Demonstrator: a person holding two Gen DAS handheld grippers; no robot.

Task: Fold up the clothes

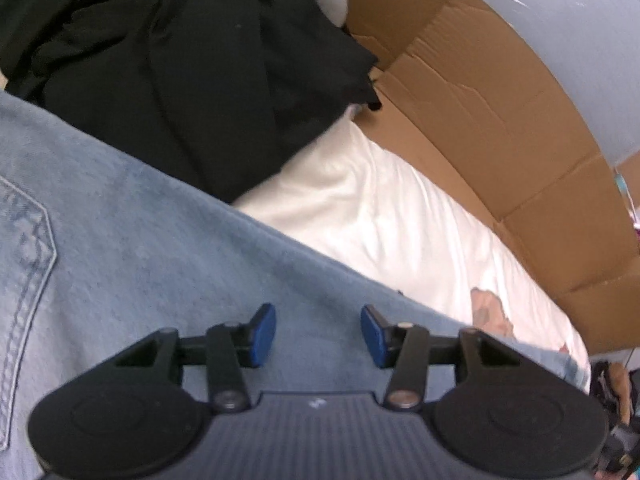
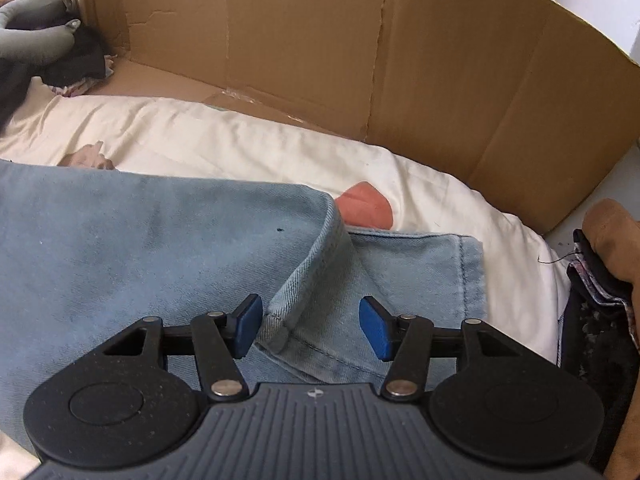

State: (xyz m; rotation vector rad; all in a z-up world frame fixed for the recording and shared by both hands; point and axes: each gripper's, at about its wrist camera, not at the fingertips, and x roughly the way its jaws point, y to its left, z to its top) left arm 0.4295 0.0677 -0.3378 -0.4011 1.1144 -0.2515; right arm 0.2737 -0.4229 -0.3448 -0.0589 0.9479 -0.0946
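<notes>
Both the left gripper (image 1: 318,330) and right gripper (image 2: 311,328) stood apart, holding nothing, above light jeans (image 2: 140,232) on the white sheet (image 2: 240,140); no legible writing, perhaps from blur.

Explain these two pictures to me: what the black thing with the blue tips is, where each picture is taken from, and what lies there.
Each picture comes from a camera mounted on a two-finger tool that a person carries, one per hand. The left hand-held gripper hangs over light blue jeans, blue pads apart, holding nothing. The right hand-held gripper hangs over the jeans' folded edge, also open and empty. The jeans lie on a white sheet, with dark clothes piled behind and a cardboard wall around.
</notes>
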